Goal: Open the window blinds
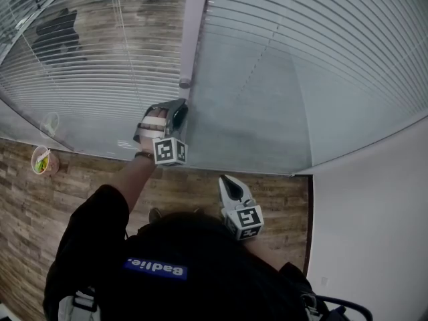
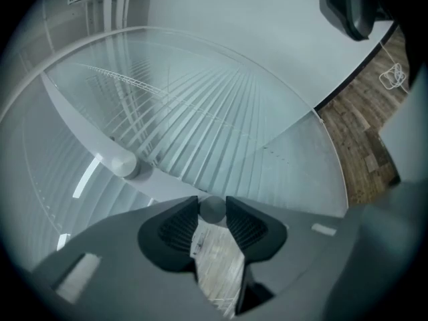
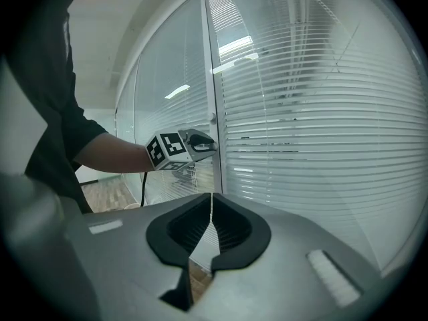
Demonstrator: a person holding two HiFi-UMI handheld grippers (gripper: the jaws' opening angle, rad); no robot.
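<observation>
**Head view, read from left to right.** A cup (image 1: 43, 160) with green contents stood on the wooden floor (image 1: 200, 194), near the foot of the glass partition (image 1: 254, 119). Behind the left pane hung the left blinds (image 1: 87, 65), their slats tilted enough for dark furniture beyond to show through.

The left gripper (image 1: 180, 107) was carried on an outstretched left hand (image 1: 155, 120). It pointed at the partition just below the rounded end of a white bar (image 1: 192, 25), which ran along the junction of the two panes. In the left gripper view its jaws were closed on a small round grey knob (image 2: 212, 210), with both pads touching it. The bar's end lay just up and left of the knob. The right gripper view showed this gripper's tip against the white frame between the panes.

The right gripper (image 1: 231, 186) was held back from the glass, over the floor and close to the person's body, pointing toward the right pane. Its jaws were pressed together with nothing between them.

Behind the right pane, the right blinds (image 1: 314, 39) appeared pale and nearly opaque. Whether their slats were fully shut could not be told. A white wall (image 1: 374, 219) met the partition at its right edge.
</observation>
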